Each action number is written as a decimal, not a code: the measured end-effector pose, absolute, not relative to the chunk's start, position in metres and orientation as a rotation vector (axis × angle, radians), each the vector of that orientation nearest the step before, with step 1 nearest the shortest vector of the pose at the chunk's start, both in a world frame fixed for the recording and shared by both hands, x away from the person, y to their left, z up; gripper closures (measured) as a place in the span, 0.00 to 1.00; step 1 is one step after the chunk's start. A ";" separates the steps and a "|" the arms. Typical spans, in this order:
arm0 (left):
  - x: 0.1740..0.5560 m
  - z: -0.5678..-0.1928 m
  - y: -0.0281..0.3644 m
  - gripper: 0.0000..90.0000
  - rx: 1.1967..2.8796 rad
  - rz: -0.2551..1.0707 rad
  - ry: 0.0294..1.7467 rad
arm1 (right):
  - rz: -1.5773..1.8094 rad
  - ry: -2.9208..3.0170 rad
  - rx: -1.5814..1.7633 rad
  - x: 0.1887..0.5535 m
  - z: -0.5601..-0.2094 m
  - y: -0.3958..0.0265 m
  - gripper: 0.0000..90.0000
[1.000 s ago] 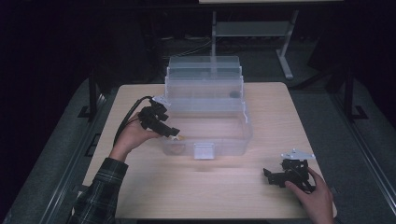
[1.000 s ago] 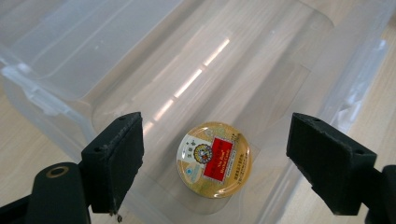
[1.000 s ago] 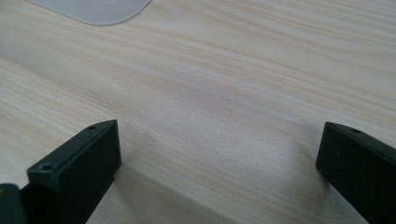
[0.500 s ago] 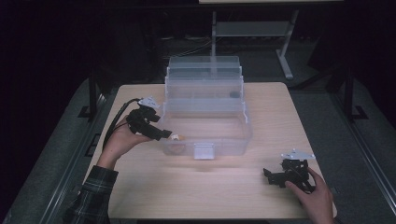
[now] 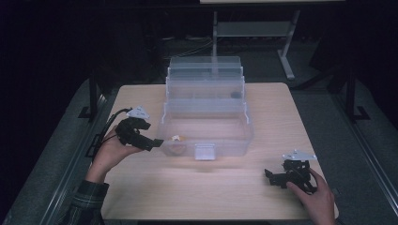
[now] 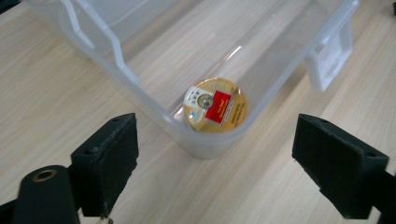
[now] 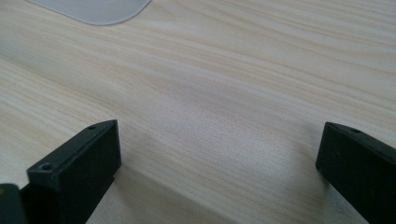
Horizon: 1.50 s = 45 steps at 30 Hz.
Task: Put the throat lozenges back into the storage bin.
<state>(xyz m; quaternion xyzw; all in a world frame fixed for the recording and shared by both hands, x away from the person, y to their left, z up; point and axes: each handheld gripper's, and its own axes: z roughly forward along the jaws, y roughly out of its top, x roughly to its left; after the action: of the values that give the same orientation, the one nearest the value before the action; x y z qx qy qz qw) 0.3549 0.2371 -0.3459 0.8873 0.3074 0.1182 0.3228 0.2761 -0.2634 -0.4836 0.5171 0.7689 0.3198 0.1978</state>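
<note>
- The clear plastic box (image 5: 205, 129) stands at the middle of the worktop (image 5: 281, 117), its tiered trays stepped up and back toward the far edge, a small latch tab on its near wall.
- A round gold tin (image 6: 215, 104) with a red label lies flat on the box floor, tucked into the near corner on the left gripper's side (it shows as a small bright spot in the high view (image 5: 176, 138)).
- The left gripper (image 5: 149, 142) is held just outside that corner, released: in the left gripper view its jaws stand wide apart with nothing between them, and the box wall lies between them and the tin.
- The right gripper (image 5: 274, 177) rests low over bare wood near the front right of the worktop, well apart from the box, jaws likewise spread and empty.
- The tin looks small, stiff and light; its glossy face is probably slippery, so I judge the rim the best hold, jaws closing across opposite edges.
- Lying flat against the curved corner wall, it offers little clearance; a jaw may need to slide it toward open floor first.
- The box is thin, translucent and smooth, likely to skid on the pale wood-grain worktop if pushed.
</note>
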 end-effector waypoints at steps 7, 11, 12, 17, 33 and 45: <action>0.341 -0.357 0.247 0.14 2.316 0.311 0.835 | 0.895 2.149 1.449 0.276 -0.484 -0.263 0.00; 0.332 -0.369 0.254 0.14 2.313 0.316 0.859 | 0.895 2.149 1.449 0.276 -0.484 -0.263 0.00; 0.330 -0.370 0.255 0.14 2.312 0.320 0.857 | 0.895 2.149 1.450 0.276 -0.484 -0.263 0.00; 0.324 -0.377 0.259 0.14 2.314 0.336 0.859 | 0.895 2.150 1.449 0.276 -0.484 -0.263 0.00; 0.296 -0.409 0.280 0.14 2.245 0.419 0.877 | 0.894 2.149 1.450 0.276 -0.484 -0.263 0.00; 0.281 -0.437 0.293 0.14 2.244 0.428 0.927 | 0.894 2.149 1.449 0.276 -0.484 -0.263 0.00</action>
<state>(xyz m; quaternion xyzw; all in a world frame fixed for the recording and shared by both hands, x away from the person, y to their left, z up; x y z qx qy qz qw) 0.2807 0.2932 -0.4369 0.8587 0.3549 0.1639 0.3315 0.2761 -0.2633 -0.4836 0.5180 0.7681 0.3197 0.1985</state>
